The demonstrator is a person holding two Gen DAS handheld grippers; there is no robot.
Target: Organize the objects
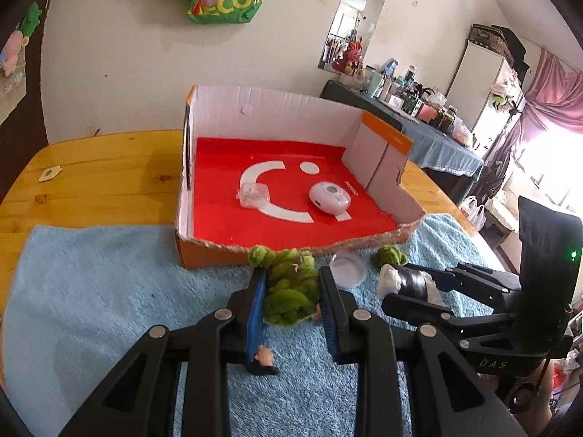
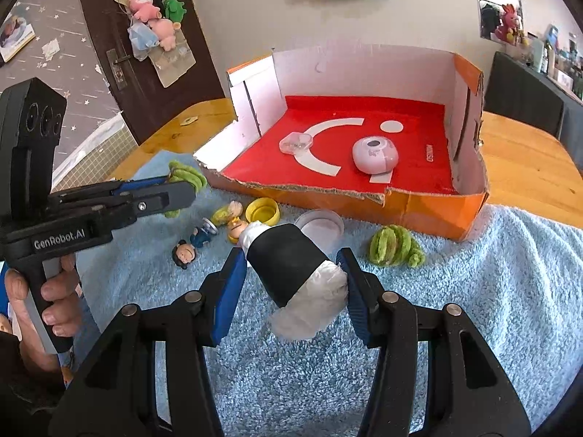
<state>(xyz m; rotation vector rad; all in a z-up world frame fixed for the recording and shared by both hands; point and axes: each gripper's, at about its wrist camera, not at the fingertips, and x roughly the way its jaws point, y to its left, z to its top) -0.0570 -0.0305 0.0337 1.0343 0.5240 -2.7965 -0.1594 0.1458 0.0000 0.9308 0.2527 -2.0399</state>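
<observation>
Green fuzzy toy (image 1: pixel 291 291) clamped in left tool (image 1: pixel 289 284), right tool (image 2: pixel 291 276) gripping one black roll (image 2: pixel 288 266) — two items in box (image 2: pixel 430 211).

Your wooden counter (image 1: pixel 109 167) carries a blue towel (image 1: pixel 109 291) across its near side, and the orange cardboard box (image 2: pixel 430 211) sits with its torn front edge on that towel. You've got a small pale scrap (image 1: pixel 50 173) lying on the bare wood, off to the box's left. On the towel: yellow cap (image 2: pixel 262 211), clear lid (image 2: pixel 320 227), green plush piece (image 2: pixel 395 245), little figurines (image 2: pixel 193 244).
</observation>
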